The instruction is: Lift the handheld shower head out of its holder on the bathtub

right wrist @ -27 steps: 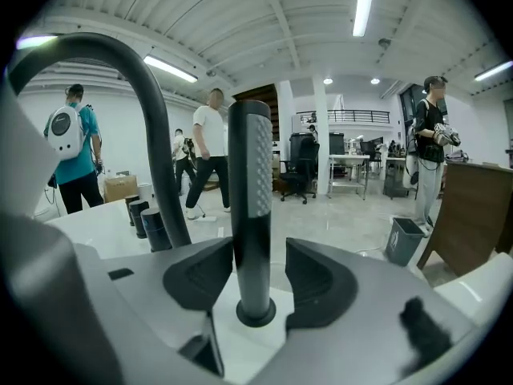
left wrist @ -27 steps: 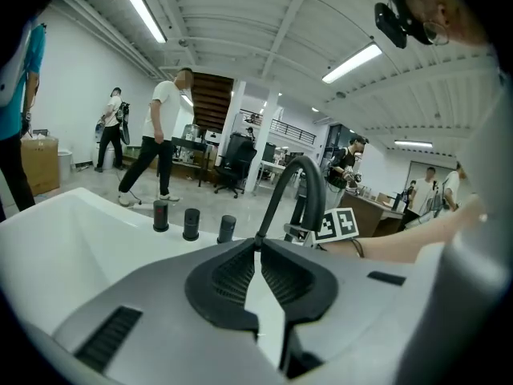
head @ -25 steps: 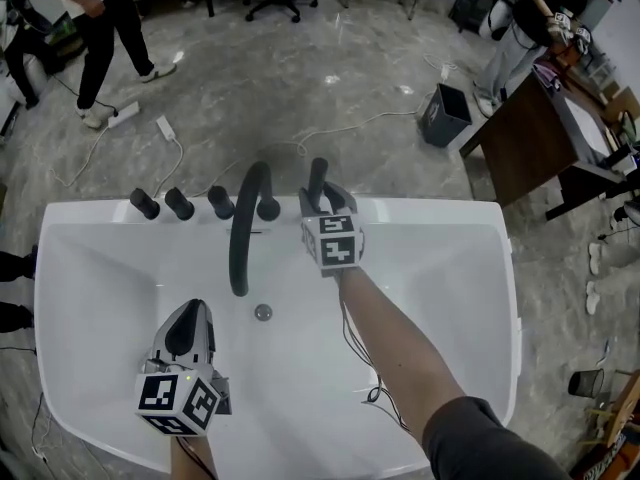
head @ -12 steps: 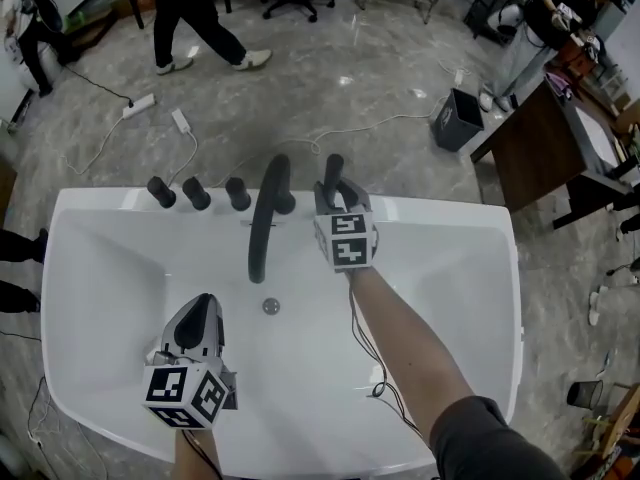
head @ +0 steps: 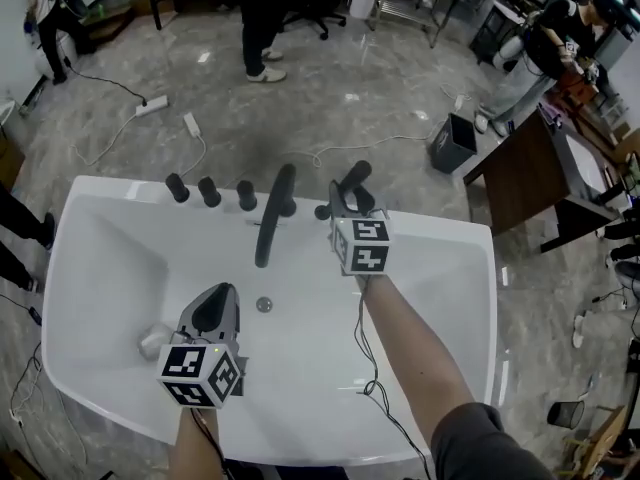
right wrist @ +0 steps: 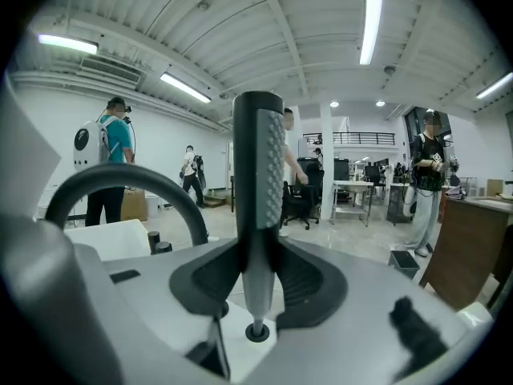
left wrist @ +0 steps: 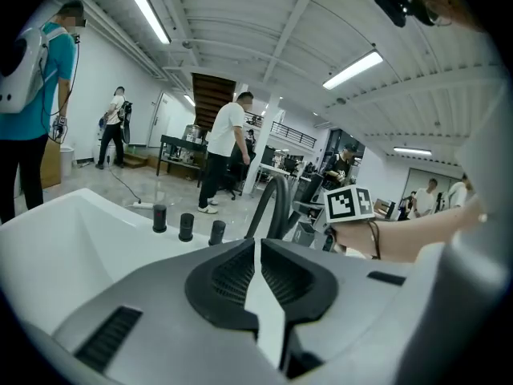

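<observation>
White is the colour of the big bathtub (head: 100, 268), and it fills most of the head view. On its far rim stand three black knobs (head: 209, 190) in a row. Next to them a black tap (head: 272, 223) bends over the tub. A round drain (head: 264, 305) sits in the tub floor below the tap's end.

The right gripper (head: 345, 200) is at the far rim, just to the right of the tap. Its jaws pinch the black shower head (head: 355, 178) from both sides. In the right gripper view the shower head (right wrist: 258, 159) stands straight up between the black pads (right wrist: 212, 275). It has a strip of small bumps down one side. Its bottom gets thin, and a thin grey part runs down to a round black ring (right wrist: 256, 332) on the white rim. The body of the shower head is up above that ring.

The left gripper (head: 222, 293) is low over the near side of the tub, well apart from the shower head. In the left gripper view its jaws are pressed together at the tips, with nothing between them. Past them you can see the knobs, the tap (left wrist: 268, 203) and the right gripper's marker cube (left wrist: 350, 204).

A small pale lump (head: 155, 340) lies in the tub to the left of the left gripper. I cannot tell what it is.

Behind the tub is a grey floor (head: 330, 78) with white cables (head: 350, 138) on it. A person in dark trousers (head: 262, 18) stands there. A dark bin (head: 452, 140) and a brown desk (head: 530, 168) are off to the right.
</observation>
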`<state>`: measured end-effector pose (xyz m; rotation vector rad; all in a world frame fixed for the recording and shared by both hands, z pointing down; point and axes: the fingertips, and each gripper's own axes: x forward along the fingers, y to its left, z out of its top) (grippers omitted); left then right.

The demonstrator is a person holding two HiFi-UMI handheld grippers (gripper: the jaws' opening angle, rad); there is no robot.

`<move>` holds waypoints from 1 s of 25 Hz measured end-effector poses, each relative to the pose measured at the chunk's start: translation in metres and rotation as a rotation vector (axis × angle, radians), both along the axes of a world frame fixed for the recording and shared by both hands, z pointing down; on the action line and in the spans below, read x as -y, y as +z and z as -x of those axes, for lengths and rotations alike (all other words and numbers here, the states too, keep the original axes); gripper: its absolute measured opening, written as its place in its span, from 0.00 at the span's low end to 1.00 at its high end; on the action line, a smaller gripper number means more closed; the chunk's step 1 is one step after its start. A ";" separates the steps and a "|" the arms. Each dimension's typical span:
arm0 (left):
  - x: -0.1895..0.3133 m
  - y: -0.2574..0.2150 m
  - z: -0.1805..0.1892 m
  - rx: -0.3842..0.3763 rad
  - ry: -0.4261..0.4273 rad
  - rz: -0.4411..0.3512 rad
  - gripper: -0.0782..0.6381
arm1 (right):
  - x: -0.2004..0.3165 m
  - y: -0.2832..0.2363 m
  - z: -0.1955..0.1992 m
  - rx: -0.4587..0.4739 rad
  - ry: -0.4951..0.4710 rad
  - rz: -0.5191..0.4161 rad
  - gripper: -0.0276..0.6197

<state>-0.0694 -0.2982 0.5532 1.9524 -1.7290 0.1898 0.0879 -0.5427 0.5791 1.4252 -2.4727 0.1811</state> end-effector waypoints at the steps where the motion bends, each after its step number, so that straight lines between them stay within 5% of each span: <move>1: -0.004 -0.004 -0.002 0.000 0.007 0.001 0.16 | -0.007 -0.009 -0.002 -0.001 -0.003 -0.007 0.26; 11: -0.048 -0.050 -0.016 -0.001 0.070 -0.048 0.16 | -0.089 -0.098 -0.005 -0.064 -0.064 -0.108 0.26; 25: -0.139 -0.107 -0.009 -0.025 0.134 -0.100 0.16 | -0.213 -0.168 -0.011 -0.028 0.003 -0.140 0.26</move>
